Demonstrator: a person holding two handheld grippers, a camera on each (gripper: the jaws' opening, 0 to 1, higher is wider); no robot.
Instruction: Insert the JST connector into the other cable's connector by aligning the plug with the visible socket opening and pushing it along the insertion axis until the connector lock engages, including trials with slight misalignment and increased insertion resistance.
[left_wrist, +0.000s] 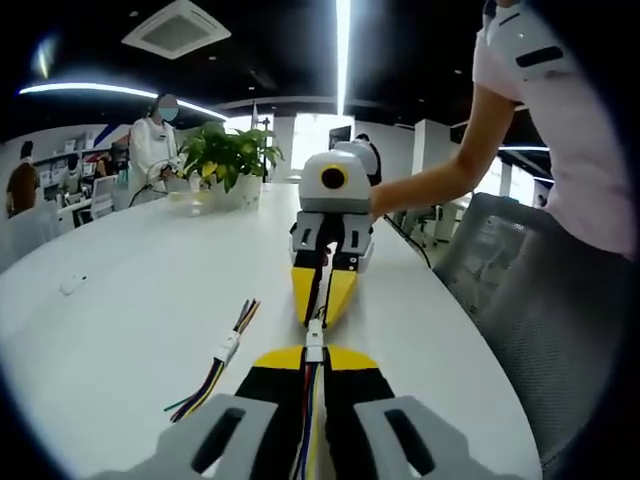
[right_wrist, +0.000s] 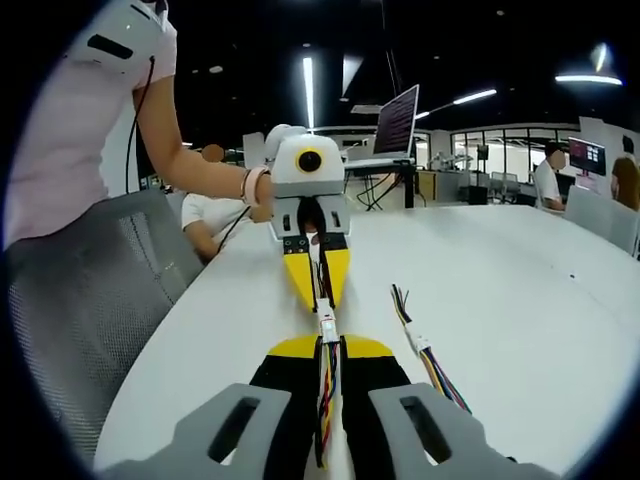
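White planter (left_wrist: 243, 190) behind right claw (left_wrist: 322, 312).

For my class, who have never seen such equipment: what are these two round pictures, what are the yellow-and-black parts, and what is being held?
A person holds a hand tool with a claw in each hand; each carries a camera looking along its own jaws. In the left gripper view, the left claw rises from the bottom, and the right claw faces it. The right gripper view shows the reverse: right claw below, left claw opposite. Each is shut on a coloured cable; their white plugs meet between them. A spare cable lies on the white table.
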